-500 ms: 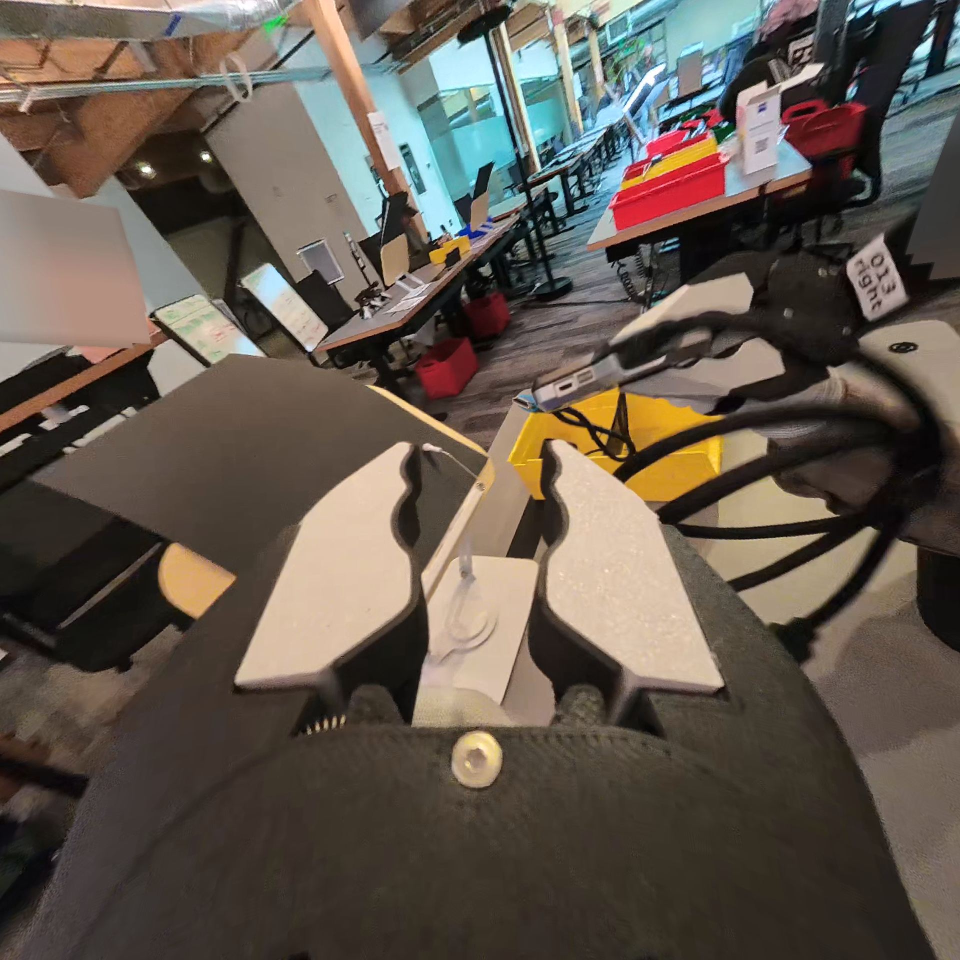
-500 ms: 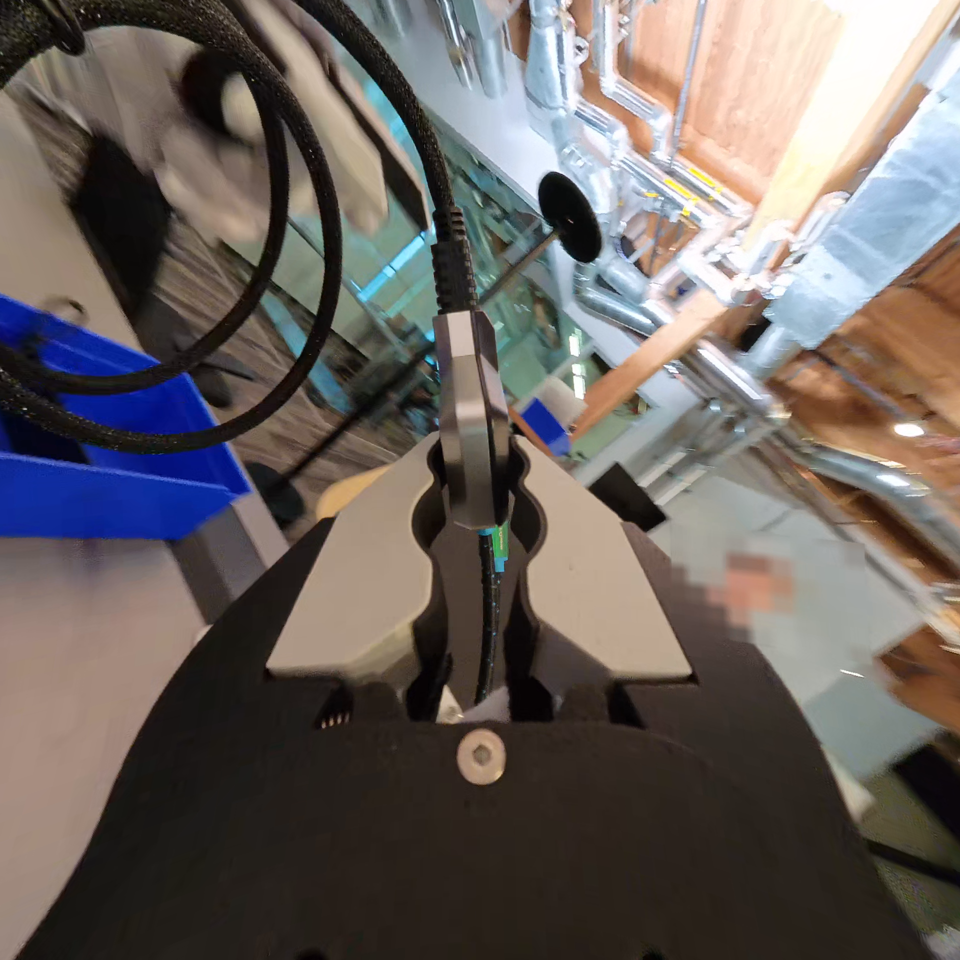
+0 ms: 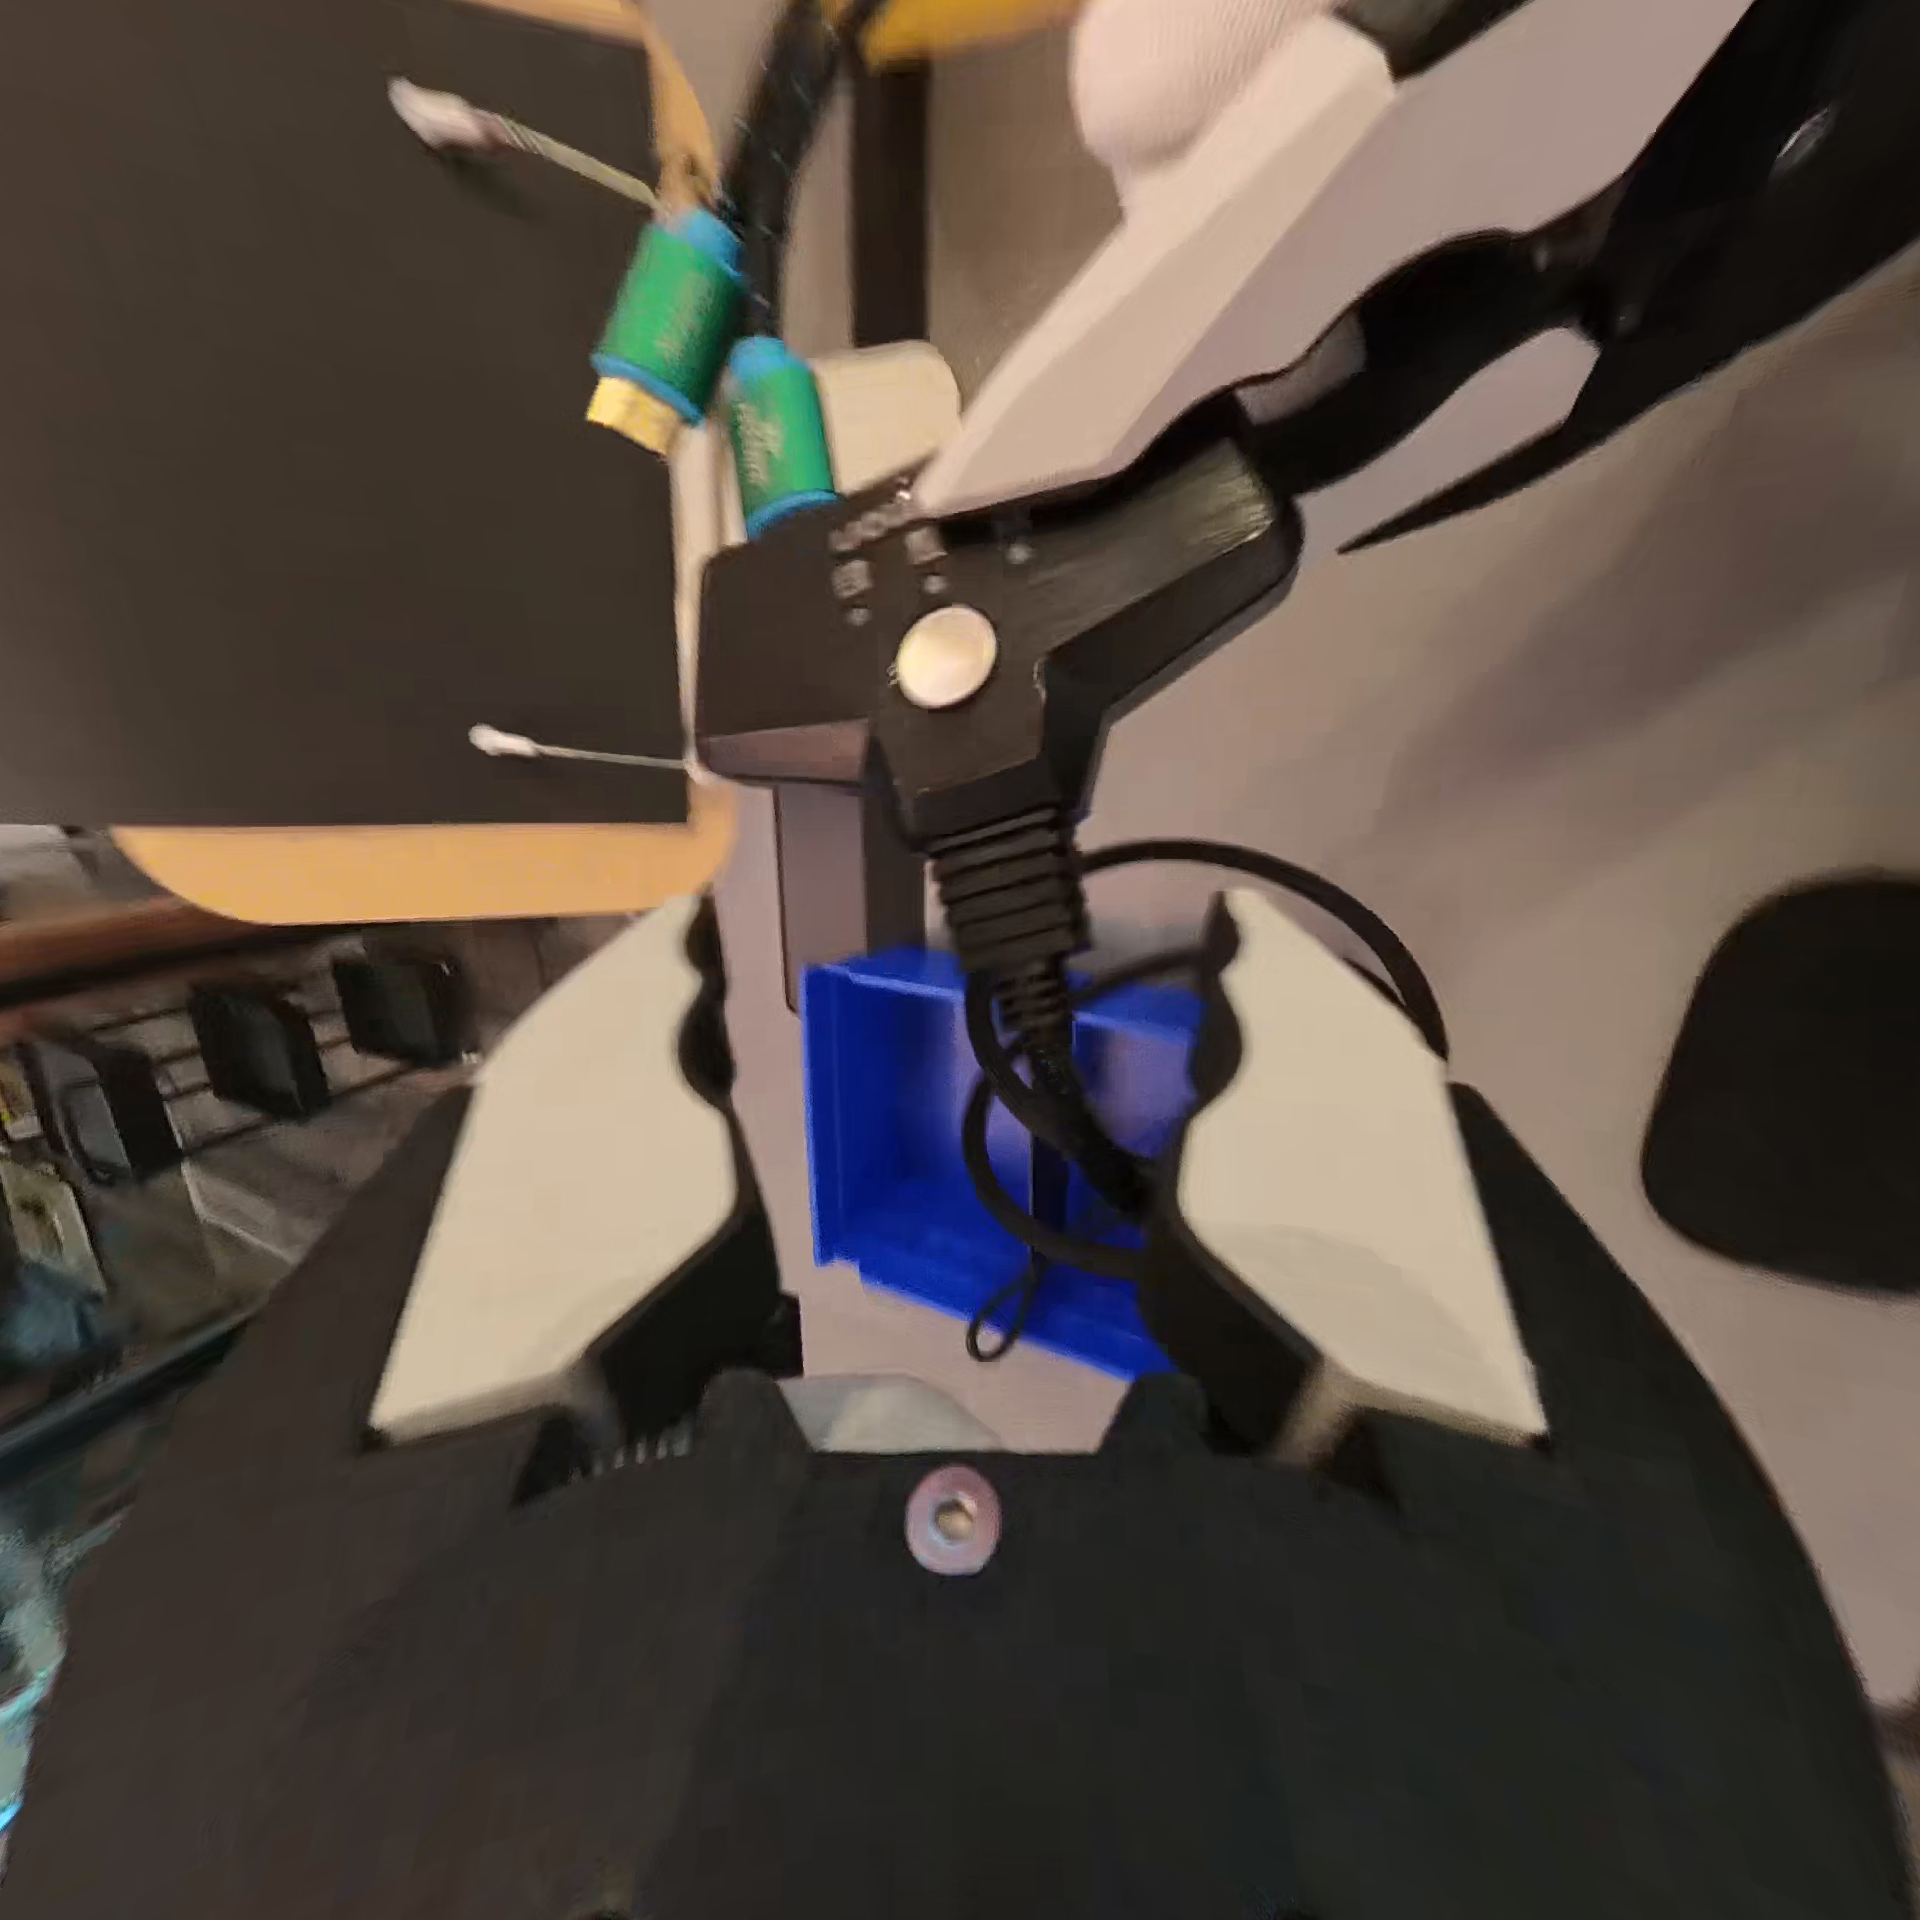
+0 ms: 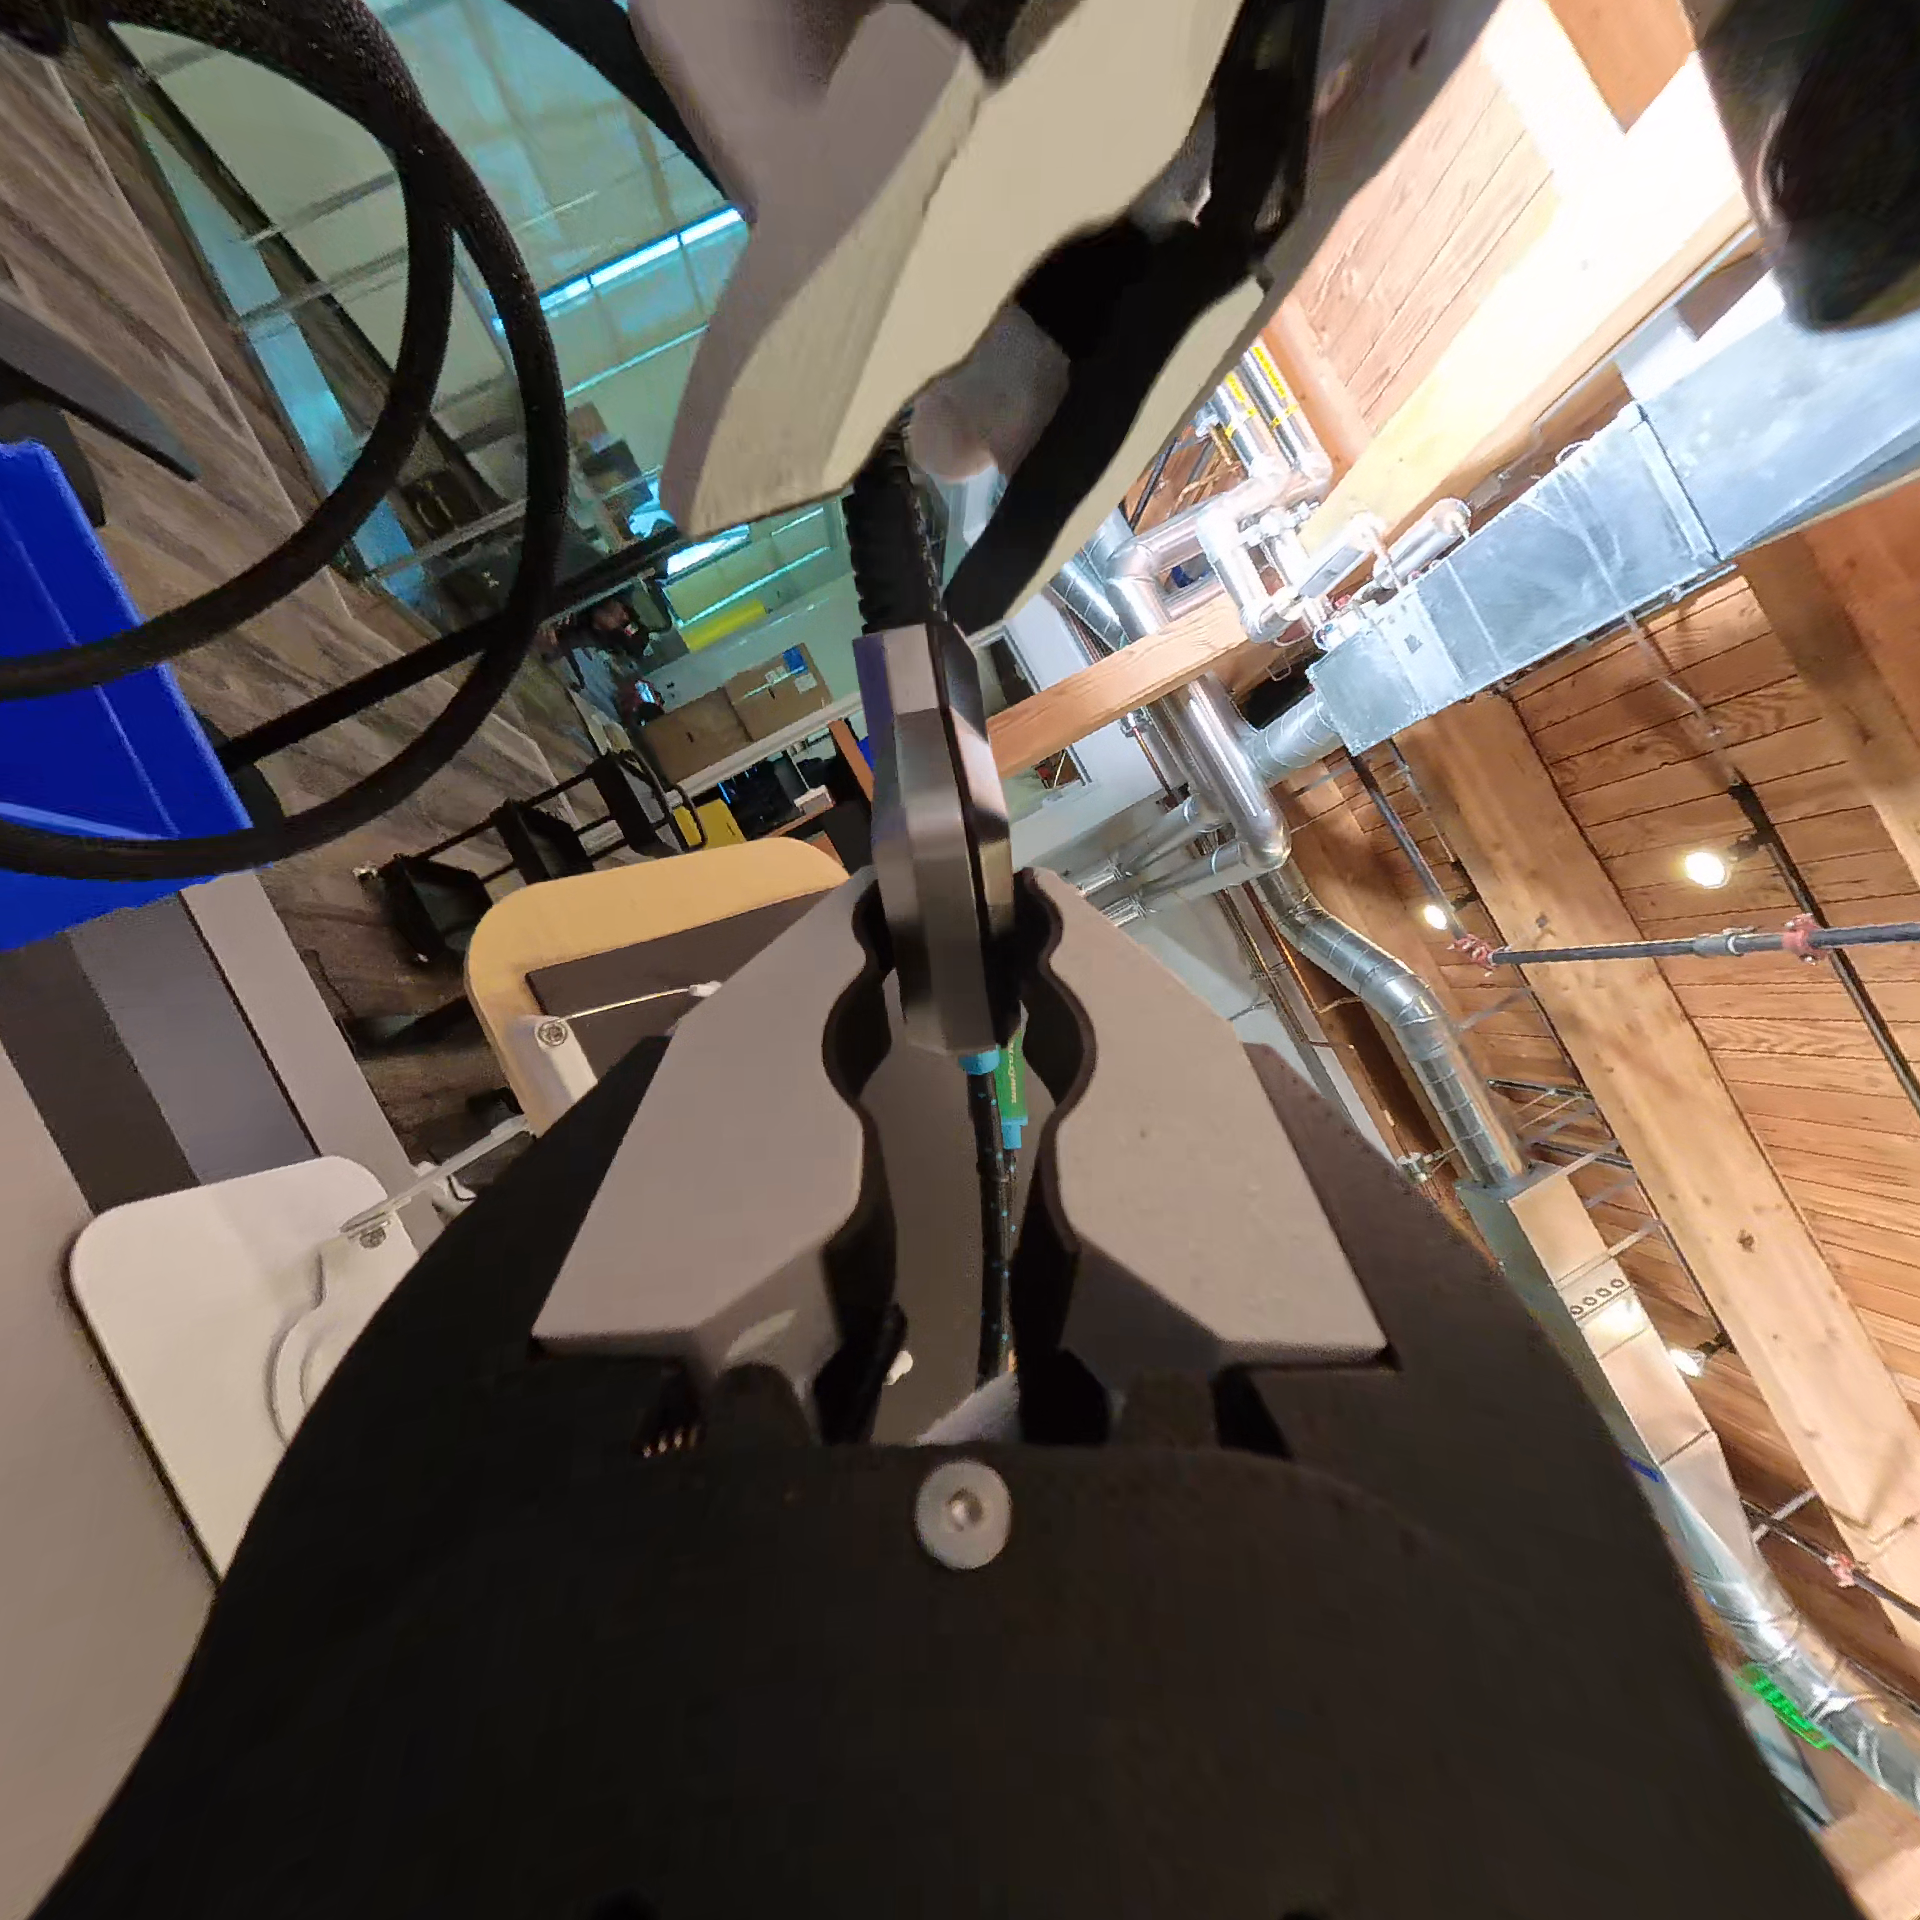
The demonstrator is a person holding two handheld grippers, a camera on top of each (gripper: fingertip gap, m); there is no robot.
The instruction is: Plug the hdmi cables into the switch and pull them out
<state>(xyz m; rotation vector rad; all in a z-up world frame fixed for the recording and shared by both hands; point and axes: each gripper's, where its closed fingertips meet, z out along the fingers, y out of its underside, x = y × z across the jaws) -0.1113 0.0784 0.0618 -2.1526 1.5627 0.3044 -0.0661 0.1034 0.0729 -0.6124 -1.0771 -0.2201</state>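
Observation:
The black HDMI switch (image 3: 831,665) with a silver button hangs in the air, pinched in my right gripper (image 4: 951,894), whose grey finger (image 3: 1143,343) lies over its top. One green HDMI plug (image 3: 779,436) sits in the switch. A second green plug (image 3: 665,312) with a gold tip hangs free beside it. My left gripper (image 3: 961,914) is open and empty, its jaws on either side of the switch's own black cable (image 3: 1008,894). In the right wrist view the switch (image 4: 935,810) shows edge-on, with the left gripper's fingers (image 4: 831,312) just beyond it.
A blue bin (image 3: 894,1143) holding thin black cable lies below the switch; it also shows in the right wrist view (image 4: 62,675). A black mat (image 3: 312,416) covers a wooden table to the left. Thick braided cables (image 4: 499,416) loop at the left. A white plate (image 4: 208,1299) lies on the grey surface. My right fingertips sit around 6 cm from my left ones.
My left gripper has swung from facing the room to facing the switch and has opened wider. The right gripper still holds the switch, now close to the left gripper.

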